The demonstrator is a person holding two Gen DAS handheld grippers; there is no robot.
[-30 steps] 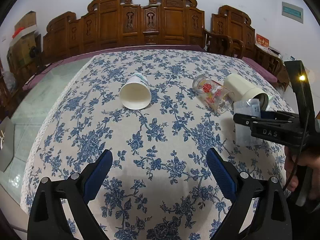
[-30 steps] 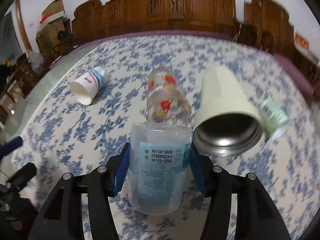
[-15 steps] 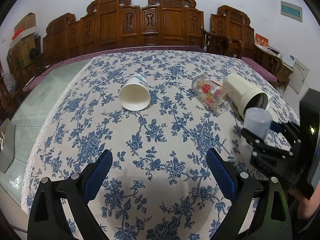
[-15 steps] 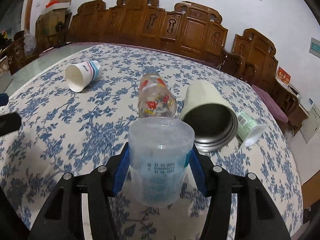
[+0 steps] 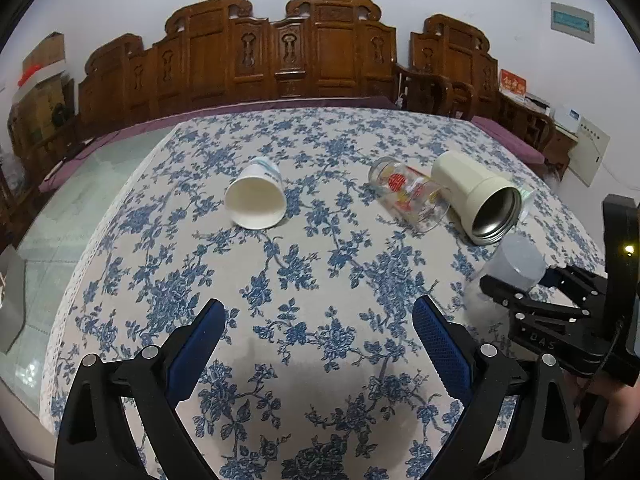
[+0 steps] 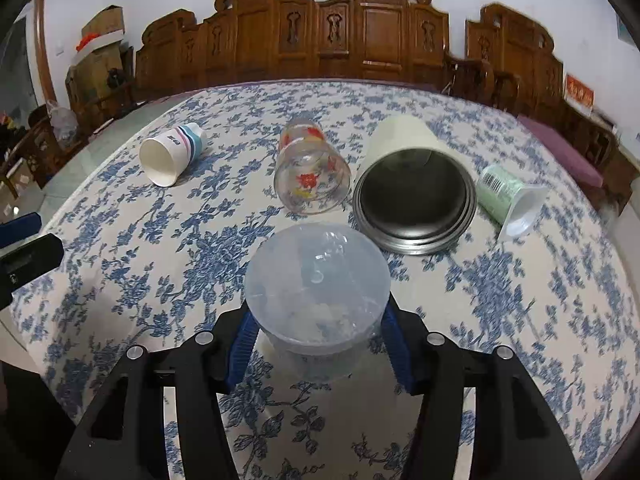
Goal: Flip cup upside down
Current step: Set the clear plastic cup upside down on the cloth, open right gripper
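My right gripper (image 6: 316, 336) is shut on a clear plastic cup (image 6: 318, 280), held bottom up with its closed base toward the camera, at or just above the blue-flowered tablecloth (image 6: 520, 320). In the left wrist view the same cup (image 5: 516, 264) sits tilted in the right gripper (image 5: 520, 280) at the far right. My left gripper (image 5: 316, 332) is open and empty above the near part of the table.
Lying on their sides: a white paper cup (image 5: 256, 200) (image 6: 172, 152), a printed glass (image 5: 408, 196) (image 6: 310, 176), a cream steel-lined tumbler (image 5: 476, 200) (image 6: 412, 192) and a small green cup (image 6: 508, 196). Carved wooden chairs (image 5: 320, 52) stand behind the table.
The right gripper has turned the clear cup over from lying sideways to base-up and lowered it toward the cloth. The left gripper has stayed still.
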